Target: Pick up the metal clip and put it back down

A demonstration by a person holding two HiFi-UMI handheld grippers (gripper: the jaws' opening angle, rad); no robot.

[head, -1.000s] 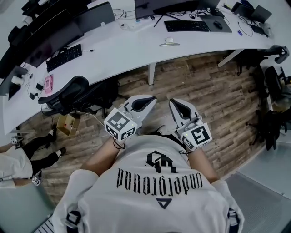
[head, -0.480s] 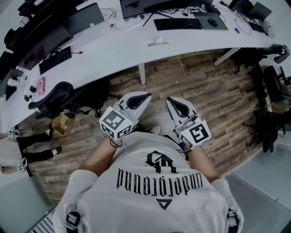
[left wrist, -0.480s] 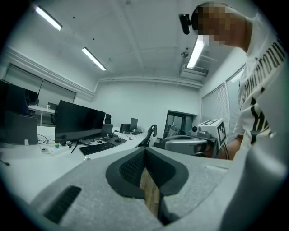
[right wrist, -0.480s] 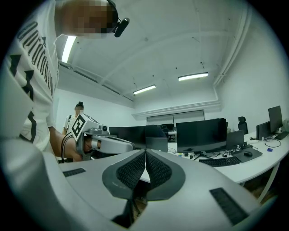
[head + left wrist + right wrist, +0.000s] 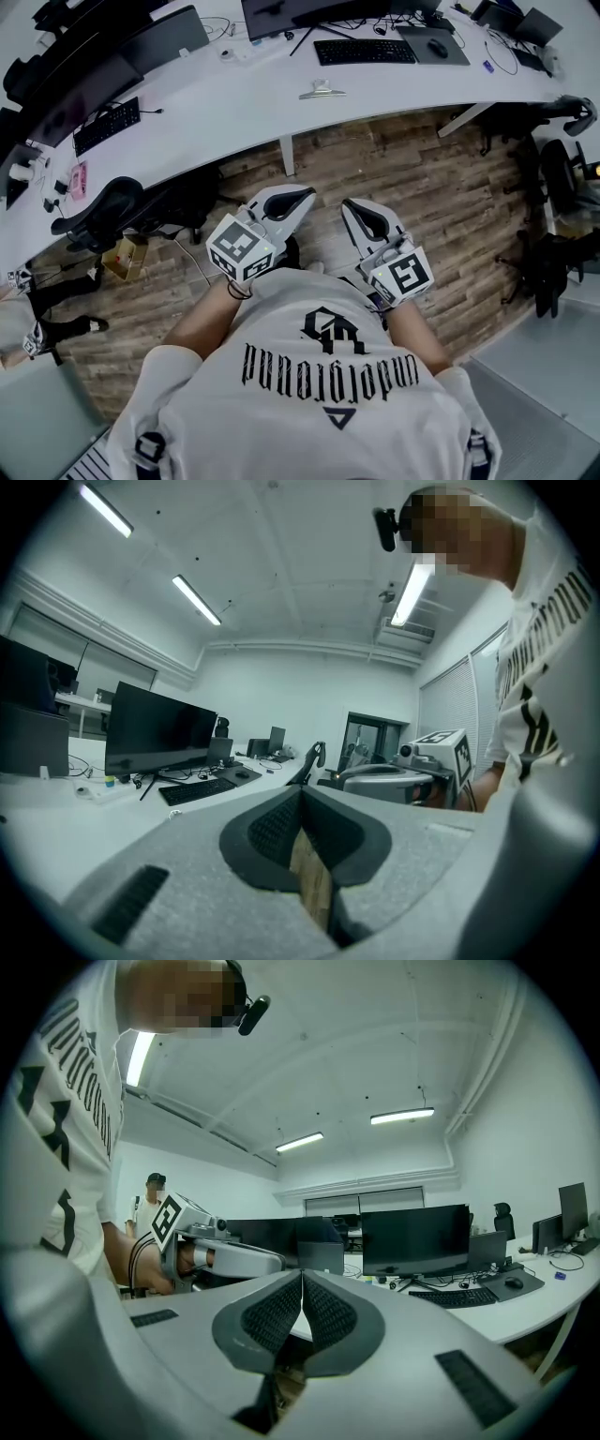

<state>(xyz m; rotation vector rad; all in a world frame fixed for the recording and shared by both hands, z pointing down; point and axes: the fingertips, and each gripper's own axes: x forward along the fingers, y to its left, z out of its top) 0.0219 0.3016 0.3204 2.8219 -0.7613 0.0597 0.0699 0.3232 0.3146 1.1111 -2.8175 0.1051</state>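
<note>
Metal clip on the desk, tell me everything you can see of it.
The metal clip is small and silvery-grey, with a flat base and a raised middle part. It lies on the white desk near its front edge, short of the black keyboard. Nothing grips it; finer detail is too small to tell.

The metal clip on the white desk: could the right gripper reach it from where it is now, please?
Probably not yet: the right gripper hangs over the wood floor, well short of the desk; the metal clip lies in the open.

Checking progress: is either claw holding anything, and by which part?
Nothing: left claw and right claw are shut, empty; the clip lies on the desk.
</note>
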